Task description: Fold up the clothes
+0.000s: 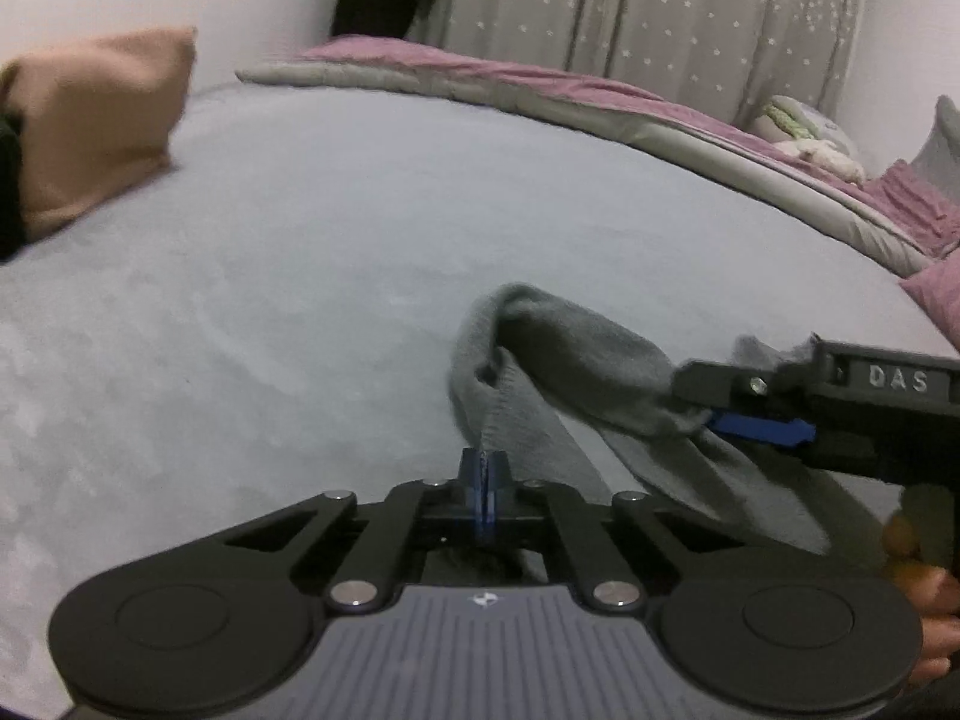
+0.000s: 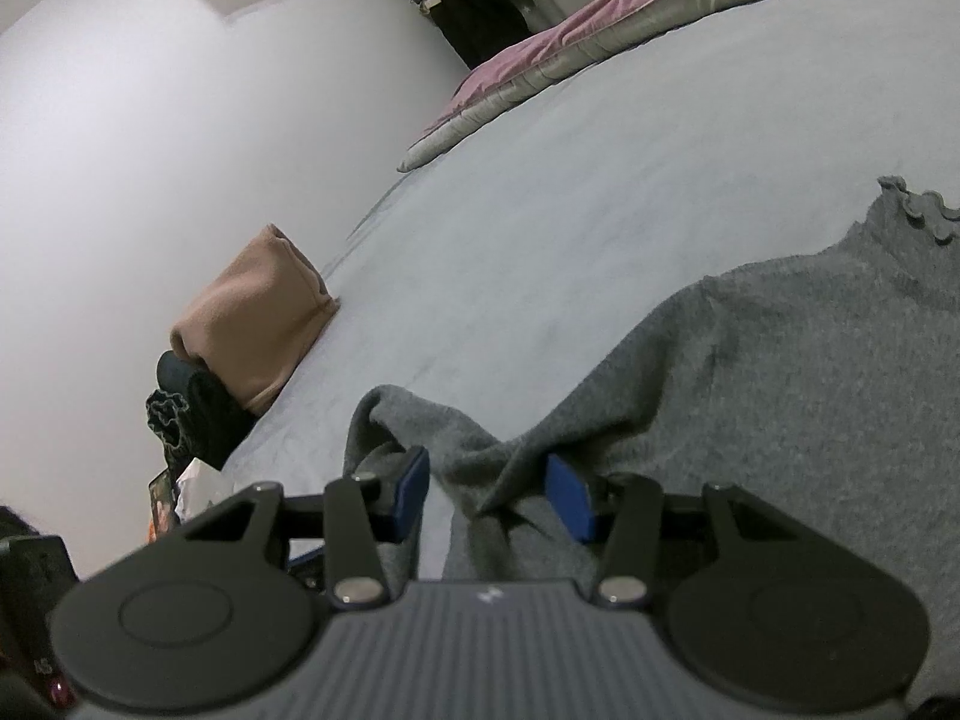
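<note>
Garment: grey knit top [image 2: 780, 372] lies on the pale bed [image 1: 360, 252], its body spread flat with a frilled edge at the far side, one sleeve raised off the sheet.
Left gripper [image 1: 485, 468]: fingers pressed together on a ribbed edge of the sleeve.
Right gripper [image 2: 489, 492]: fingers apart, straddling a ridge of bunched knit; from the left wrist view it might be touching cloth, hard to tell.
Handling: light, soft, stretchy; it will sag and drag on the sheet.
Hold: best at ribbed hems and seams.
Elsewhere: tan folded garment [image 2: 252, 324] well apart, near the wall.
</note>
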Tool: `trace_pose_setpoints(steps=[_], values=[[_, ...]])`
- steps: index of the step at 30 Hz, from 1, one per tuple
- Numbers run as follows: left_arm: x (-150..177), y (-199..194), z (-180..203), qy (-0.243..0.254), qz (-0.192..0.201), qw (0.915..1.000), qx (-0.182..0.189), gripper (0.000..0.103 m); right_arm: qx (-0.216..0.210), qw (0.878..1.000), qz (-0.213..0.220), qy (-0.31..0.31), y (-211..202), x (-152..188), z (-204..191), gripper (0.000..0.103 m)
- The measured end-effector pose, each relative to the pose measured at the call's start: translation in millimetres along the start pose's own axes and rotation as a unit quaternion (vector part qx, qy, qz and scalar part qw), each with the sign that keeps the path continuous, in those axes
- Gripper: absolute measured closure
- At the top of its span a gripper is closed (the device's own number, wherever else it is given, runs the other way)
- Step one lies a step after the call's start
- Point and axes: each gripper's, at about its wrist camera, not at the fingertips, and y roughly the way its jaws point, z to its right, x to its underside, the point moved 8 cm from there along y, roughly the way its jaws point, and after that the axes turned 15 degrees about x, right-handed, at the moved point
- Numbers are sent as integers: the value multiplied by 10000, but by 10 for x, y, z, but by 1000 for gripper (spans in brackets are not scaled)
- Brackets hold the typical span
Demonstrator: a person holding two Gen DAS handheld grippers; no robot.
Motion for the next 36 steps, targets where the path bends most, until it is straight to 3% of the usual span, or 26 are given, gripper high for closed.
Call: trace_pose_setpoints(steps=[5,10,15,20,27,30,36], values=[[-215,-242,-155,492,651,9926,-901,102,-11,10000,-5,34,3,5,-7,58],[-324,-395,-242,521,931,9888,-1047,102,-10,10000,0,60,1,-3,4,58],[-298,-348,-139,679,628,9938,-623,102,5,9999,9,107,-1,-17,25,58],[-130,-233,22,888,-160,9957,-207,102,-23,9999,7,150,-2,-25,33,58],[97,-180,-89,402,-1135,9927,-37,101,-14,9999,0,158,-2,-34,67,58],[67,-240,-176,28,-1096,9940,53,100,-1,9999,-4,156,1,-33,78,58],[-44,-327,-315,-325,-824,9961,-31,86,8,9999,2,156,4,-31,80,58]])
